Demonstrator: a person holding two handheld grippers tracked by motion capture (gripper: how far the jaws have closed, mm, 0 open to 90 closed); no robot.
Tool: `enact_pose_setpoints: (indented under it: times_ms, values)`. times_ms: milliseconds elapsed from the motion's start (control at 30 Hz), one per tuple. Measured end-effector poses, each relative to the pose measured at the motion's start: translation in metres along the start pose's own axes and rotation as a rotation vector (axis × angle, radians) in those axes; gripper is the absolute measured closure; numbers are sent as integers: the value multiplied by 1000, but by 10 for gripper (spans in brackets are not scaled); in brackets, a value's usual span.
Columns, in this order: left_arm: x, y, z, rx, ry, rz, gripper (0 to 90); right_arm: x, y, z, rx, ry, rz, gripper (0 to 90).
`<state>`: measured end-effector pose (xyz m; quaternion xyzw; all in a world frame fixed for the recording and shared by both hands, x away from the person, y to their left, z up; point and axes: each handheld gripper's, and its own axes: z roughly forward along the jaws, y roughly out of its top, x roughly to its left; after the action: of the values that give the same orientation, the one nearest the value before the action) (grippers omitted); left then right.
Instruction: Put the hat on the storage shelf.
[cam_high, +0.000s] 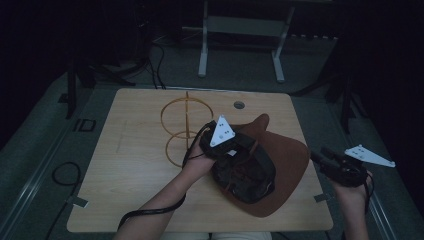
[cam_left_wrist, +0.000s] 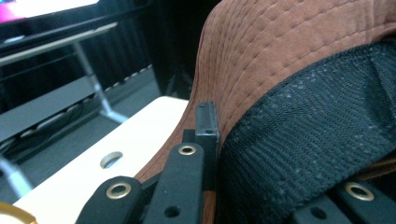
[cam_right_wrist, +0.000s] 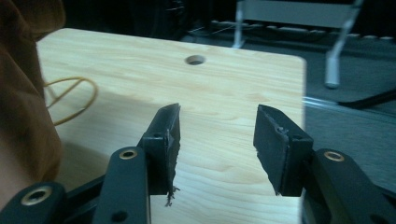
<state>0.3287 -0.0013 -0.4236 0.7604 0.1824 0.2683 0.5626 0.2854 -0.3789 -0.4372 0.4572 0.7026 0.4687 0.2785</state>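
Observation:
A brown wide-brimmed hat (cam_high: 287, 160) lies upside down on the wooden table (cam_high: 130, 185), showing its black mesh lining (cam_high: 247, 177). My left gripper (cam_high: 245, 145) is shut on the hat's edge. In the left gripper view (cam_left_wrist: 219, 135) one jaw presses the brown brim (cam_left_wrist: 280, 51) while the other is hidden behind the mesh (cam_left_wrist: 317, 135). My right gripper (cam_high: 320, 159) hovers open at the table's right edge, apart from the hat. Its own view (cam_right_wrist: 217, 140) has nothing between its jaws, and the hat (cam_right_wrist: 23, 107) shows at the left.
A golden wire stand (cam_high: 186, 127) with two rings stands left of the hat, also seen as wire stand (cam_right_wrist: 70, 98). A cable hole (cam_high: 239, 105) sits near the table's far edge. A metal frame (cam_high: 242, 30) stands on the floor beyond.

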Motion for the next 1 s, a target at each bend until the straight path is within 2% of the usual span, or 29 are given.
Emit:
enact_pose_setpoints:
  times_ms: [100, 200, 267, 333, 433, 533, 633, 733, 833, 967, 1000]
  values:
    - [0, -3, -5, -38, -55, 6, 869, 5, 1, 6, -3, 67, 12, 517]
    - [0, -3, -11, -86, -108, 0, 869, 14, 2, 12, -10, 122, -10, 518]
    - [-1, -2, -14, -125, -133, 5, 869, 21, 3, 16, -22, 179, -28, 508]
    - [-2, 0, -18, -166, -167, -9, 869, 28, 4, 18, -39, 253, -37, 494]
    - [-5, 6, -20, -191, -176, -15, 869, 42, 6, 21, -64, 354, -61, 469]
    - [-8, 10, -19, -201, -177, -16, 870, 56, 10, 24, -82, 432, -90, 441]
    - [-16, 11, -16, -196, -180, 8, 869, 68, 13, 26, -109, 510, -103, 412]
    - [-25, 11, -12, -186, -185, 35, 869, 79, 17, 31, -136, 567, -109, 387]
    - [-27, 10, -9, -184, -187, 35, 869, 89, 19, 38, -159, 598, -121, 377]
    - [-32, 10, -8, -186, -180, 60, 869, 94, 21, 45, -189, 591, -106, 378]
    - [-34, 11, -7, -185, -176, 77, 869, 94, 21, 46, -198, 596, -102, 378]
